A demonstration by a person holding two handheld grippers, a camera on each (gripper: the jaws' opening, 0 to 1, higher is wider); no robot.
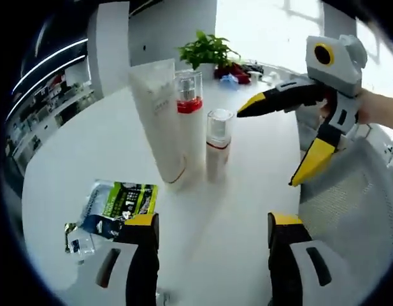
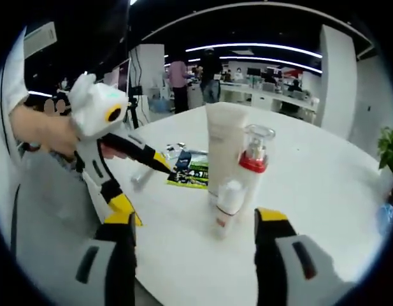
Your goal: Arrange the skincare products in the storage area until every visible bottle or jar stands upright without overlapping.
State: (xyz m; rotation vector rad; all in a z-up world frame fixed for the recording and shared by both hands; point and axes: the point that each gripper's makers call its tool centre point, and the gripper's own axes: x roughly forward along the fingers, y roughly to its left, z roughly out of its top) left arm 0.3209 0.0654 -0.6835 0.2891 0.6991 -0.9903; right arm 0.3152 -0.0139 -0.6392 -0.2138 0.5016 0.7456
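On the white bench (image 1: 247, 217), three products stood upright in a tight cluster: cream tube (image 1: 157, 118), tall red-collared pump bottle (image 1: 190, 121), small pump bottle (image 1: 218, 143). They looked close, possibly touching; couldn't confirm. A flat sachet (image 1: 116, 207) lay near-left of them, just ahead of the left gripper (image 1: 212, 245), which was wide open and held nothing. Right gripper (image 2: 193, 245) was also wide open, empty, aimed at the cluster, small bottle nearest. My read: upright step mostly done. The next move would be spacing the bottles, or dealing with the sachet, without toppling the tube.
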